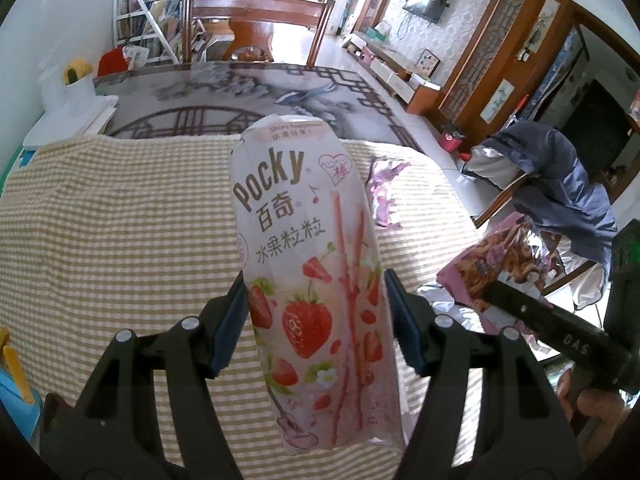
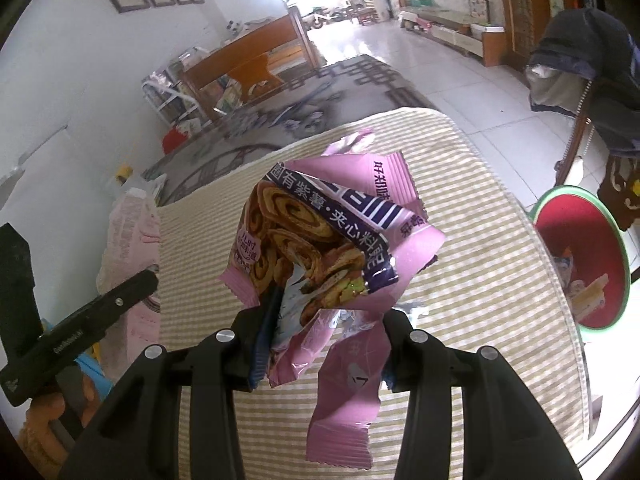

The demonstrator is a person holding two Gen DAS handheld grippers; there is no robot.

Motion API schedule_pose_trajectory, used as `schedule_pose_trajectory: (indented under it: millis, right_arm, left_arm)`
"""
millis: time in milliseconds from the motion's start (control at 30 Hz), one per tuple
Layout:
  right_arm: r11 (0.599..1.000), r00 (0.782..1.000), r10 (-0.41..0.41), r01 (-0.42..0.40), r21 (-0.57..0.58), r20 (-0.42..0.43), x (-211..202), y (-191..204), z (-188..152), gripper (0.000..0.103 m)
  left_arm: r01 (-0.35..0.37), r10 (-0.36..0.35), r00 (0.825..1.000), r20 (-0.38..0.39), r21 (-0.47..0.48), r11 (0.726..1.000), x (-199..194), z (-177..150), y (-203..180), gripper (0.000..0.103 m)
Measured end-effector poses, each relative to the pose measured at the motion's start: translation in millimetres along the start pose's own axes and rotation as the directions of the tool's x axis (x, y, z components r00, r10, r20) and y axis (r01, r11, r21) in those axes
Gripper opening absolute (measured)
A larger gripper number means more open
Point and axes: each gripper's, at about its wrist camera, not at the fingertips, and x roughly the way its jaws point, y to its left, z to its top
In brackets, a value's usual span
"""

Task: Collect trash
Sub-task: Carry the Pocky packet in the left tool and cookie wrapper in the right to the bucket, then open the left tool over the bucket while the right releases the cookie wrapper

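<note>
A pink strawberry Pocky box stands upright between the blue pads of my left gripper, which is shut on its lower half above the striped tablecloth. My right gripper is shut on a crumpled pink and purple snack bag, whose torn end hangs below the fingers. In the left wrist view that same bag shows at the right, and in the right wrist view the box shows at the left. A small purple wrapper lies on the cloth beyond the box.
A red bin with a green rim stands on the floor off the table's right edge, with some packets inside. A chair draped with a dark jacket is on that side too. A wooden chair stands past the table's far end.
</note>
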Motion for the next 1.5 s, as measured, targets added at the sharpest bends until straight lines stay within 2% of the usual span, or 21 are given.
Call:
schedule_pose_trajectory:
  millis: [400, 900, 1200, 1500]
  right_arm:
    - [0.999, 1.0, -0.016, 0.016, 0.037, 0.014, -11.1, -30.8, 6.5, 0.042]
    - [0.998, 1.0, -0.015, 0.015, 0.062, -0.002, -11.1, -79.9, 26.3, 0.041]
    - [0.983, 0.996, -0.083, 0.074, 0.169, 0.044, -37.7, -156.1, 35.2, 0.041]
    - [0.934, 0.982, -0.182, 0.157, 0.322, 0.049, -67.5, -259.5, 34.2, 0.042]
  left_arm:
    - [0.027, -0.027, 1.0, 0.001, 0.04, 0.999, 9.2, 10.3, -35.0, 0.063]
    - [0.014, -0.013, 0.999, -0.034, 0.044, 0.999, 28.8, 9.5, -72.6, 0.063]
    - [0.124, -0.114, 0.989, -0.094, 0.114, 0.986, 57.8, 15.4, -142.3, 0.063]
    - [0.262, -0.219, 0.957, -0.192, 0.234, 0.936, 106.7, 18.0, -247.7, 0.063]
